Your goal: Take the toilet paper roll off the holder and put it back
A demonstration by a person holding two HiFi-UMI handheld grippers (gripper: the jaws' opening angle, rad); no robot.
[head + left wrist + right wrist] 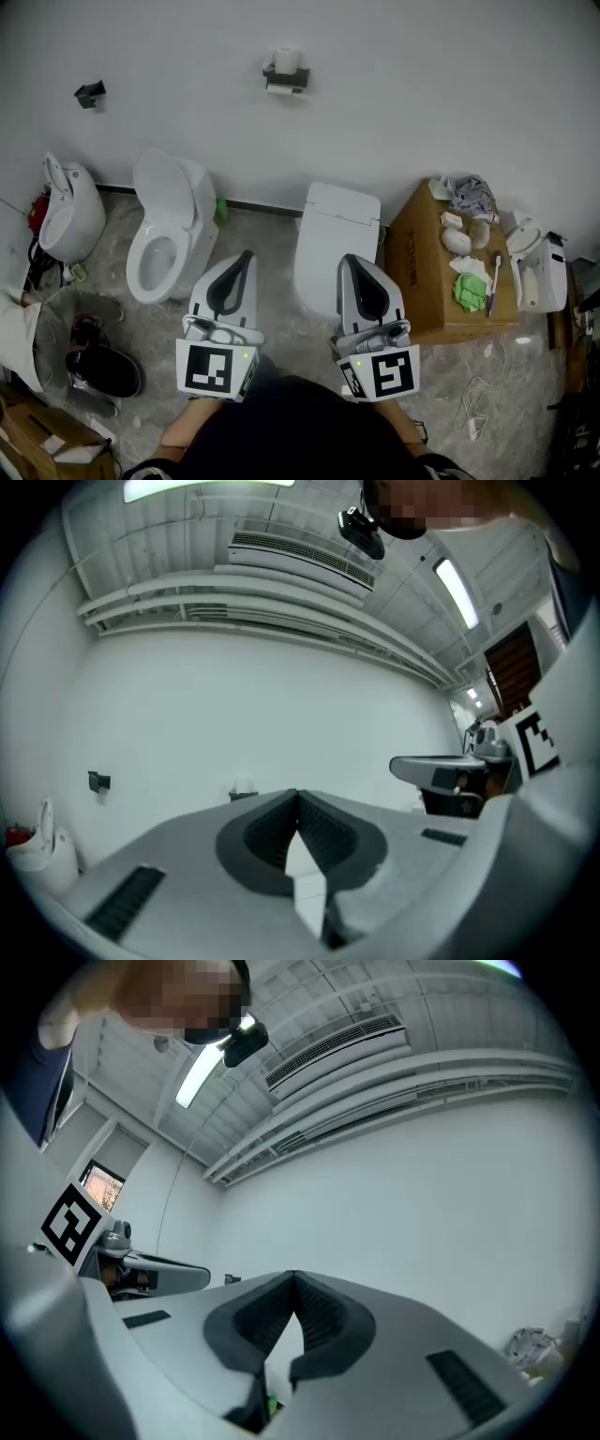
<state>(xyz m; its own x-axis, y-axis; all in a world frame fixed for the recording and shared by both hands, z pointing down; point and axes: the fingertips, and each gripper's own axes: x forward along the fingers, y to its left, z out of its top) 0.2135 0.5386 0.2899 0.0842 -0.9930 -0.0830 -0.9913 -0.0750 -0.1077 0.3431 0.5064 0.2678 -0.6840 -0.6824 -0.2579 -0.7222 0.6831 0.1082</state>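
A white toilet paper roll (287, 61) sits on a dark holder (286, 80) high on the white wall; in the left gripper view the roll (245, 786) shows small and far off. My left gripper (248, 255) is held near my body, shut, with nothing between its tips. My right gripper (348, 259) hangs beside it, also shut and empty. Both point toward the wall, well short of the holder. In the left gripper view the left gripper (298, 794) has its tips touching; the right gripper (294, 1275) looks the same in its own view.
Below the wall stand a urinal (66, 211), a toilet (169, 225) with raised lid and a closed toilet (336, 244). A cardboard box (450, 267) with rags and tools is at the right. A dark shoe (103, 370) lies at the left. A black bracket (90, 93) is on the wall.
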